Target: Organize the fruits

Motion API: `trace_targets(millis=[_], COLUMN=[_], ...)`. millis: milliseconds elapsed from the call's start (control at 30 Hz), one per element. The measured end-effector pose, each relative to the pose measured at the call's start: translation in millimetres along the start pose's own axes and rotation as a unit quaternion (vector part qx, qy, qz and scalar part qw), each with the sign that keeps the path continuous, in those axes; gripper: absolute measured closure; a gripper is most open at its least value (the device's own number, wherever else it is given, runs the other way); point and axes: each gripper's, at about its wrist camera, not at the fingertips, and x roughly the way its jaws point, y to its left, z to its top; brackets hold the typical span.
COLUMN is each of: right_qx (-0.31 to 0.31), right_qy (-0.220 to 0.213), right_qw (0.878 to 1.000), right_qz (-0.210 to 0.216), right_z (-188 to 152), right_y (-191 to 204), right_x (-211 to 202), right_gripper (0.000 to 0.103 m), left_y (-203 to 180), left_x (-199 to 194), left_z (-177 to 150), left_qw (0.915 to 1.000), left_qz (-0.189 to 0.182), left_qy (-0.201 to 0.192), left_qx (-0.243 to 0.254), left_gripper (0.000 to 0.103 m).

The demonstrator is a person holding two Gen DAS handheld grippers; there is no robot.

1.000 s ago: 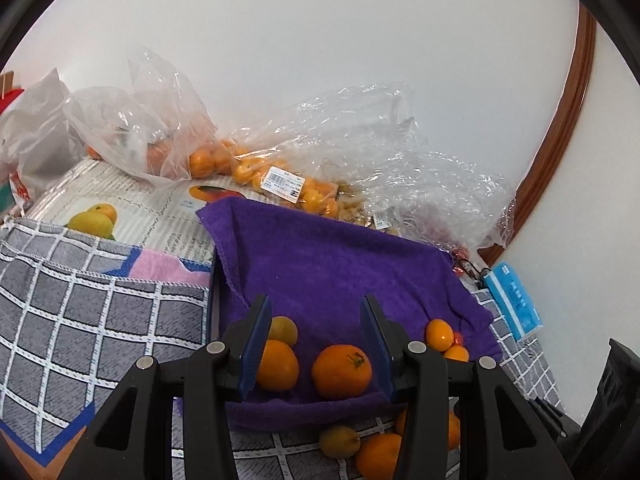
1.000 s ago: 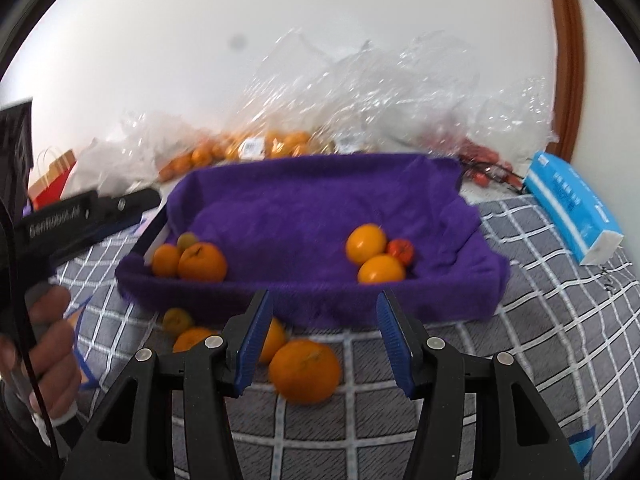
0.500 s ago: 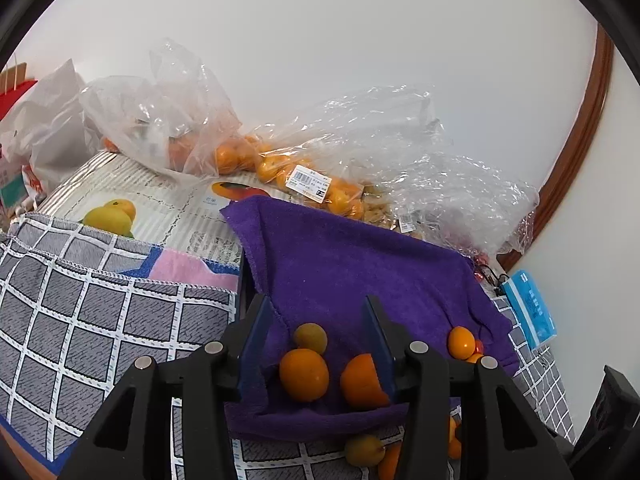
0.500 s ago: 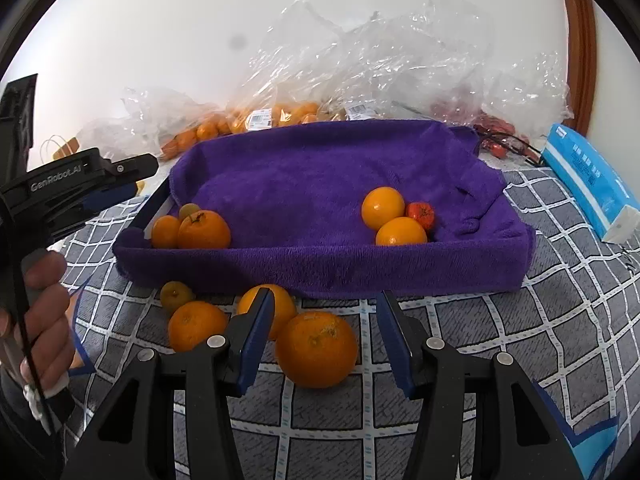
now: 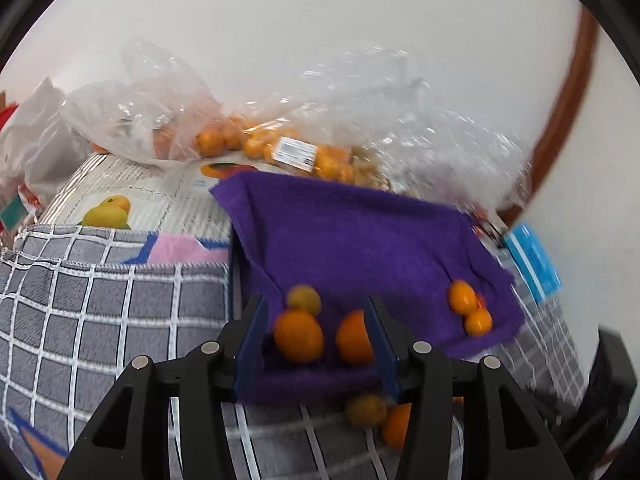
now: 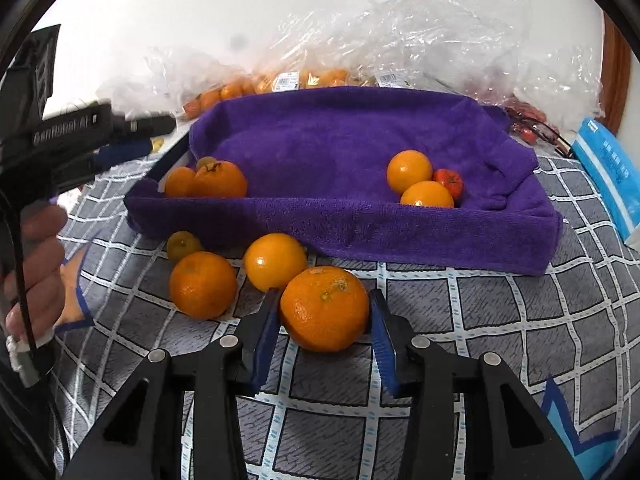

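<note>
Beside three loose fruits, the open right hand-held gripper brackets an orange.

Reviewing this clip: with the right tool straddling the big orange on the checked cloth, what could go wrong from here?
The right tool is open around the large orange; closing off-centre could squirt it forward into the neighbouring orange. Lifting low might snag the purple towel rim.

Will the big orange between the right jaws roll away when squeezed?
The big orange is round on a flat checked cloth, so it could roll. The right gripper brackets it near its widest part, so it probably stays centred.
</note>
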Motion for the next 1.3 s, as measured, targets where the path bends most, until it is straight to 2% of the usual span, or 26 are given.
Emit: trace_targets(millis=[100, 233, 400, 467, 500, 633, 700, 733, 800, 933, 1033, 1133, 1300], right_qx=[-0.001, 0.012, 0.037, 0.043, 0.042, 0.032, 0.033, 0.034, 0.036, 0.031, 0.031, 0.032, 0.035], right_qy=[-0.019, -0.036, -0.049, -0.045, -0.041, -0.043, -0.042, -0.042, -0.042, -0.036, -0.027, -0.017, -0.006], right_qw=[1.000, 0.998, 0.998, 0.998, 0.998, 0.998, 0.998, 0.998, 0.998, 0.999, 0.999, 0.999, 0.999], right_qz=[-0.019, -0.042, -0.024, -0.024, -0.024, -0.018, -0.018, -0.019, -0.021, -0.022, -0.024, -0.022, -0.026], right_z=[-3, -10, -17, -15, -15, -15, -15, -15, -15, -15, -15, -14, -13], right_y=[-6, -20, -34, -35, -34, -31, -31, -32, -33, -30, -30, -31, -31], right_x=[-11, -23, -33, -30, -28, -29, -29, -29, -29, -26, -22, -18, -13], right_gripper=[0.061, 0.061, 0.060, 0.061, 0.061, 0.061, 0.061, 0.061, 0.061, 0.061, 0.060, 0.060, 0.060], left_y=[-3, -4, -4, -2, -2, 1, 6, 8, 9, 6, 3, 6, 18], left_x=[-7, 4, 22, 30, 33, 28, 16, 8, 0, 0, -2, -1, -3], left_z=[-20, -40, -49, -50, -50, -51, -54, -57, -61, -73, -79, -76, -76], left_qw=[0.9997, 0.9976, 0.9941, 0.9902, 0.9881, 0.9883, 0.9921, 0.9947, 0.9961, 0.9974, 0.9984, 0.9985, 0.9986], left_qz=[-0.011, -0.026, -0.046, -0.077, -0.090, -0.081, -0.045, -0.011, 0.009, 0.009, 0.029, 0.032, 0.003], left_qy=[0.023, 0.059, 0.080, 0.087, 0.092, 0.094, 0.084, 0.078, 0.075, 0.070, 0.047, 0.043, 0.037], left_qx=[0.000, -0.023, -0.057, -0.077, -0.083, -0.088, -0.081, -0.066, -0.047, -0.011, 0.011, -0.003, -0.038], left_gripper=[0.056, 0.058, 0.067, 0.076, 0.076, 0.077, 0.077, 0.077, 0.076, 0.068, 0.070, 0.076, 0.076])
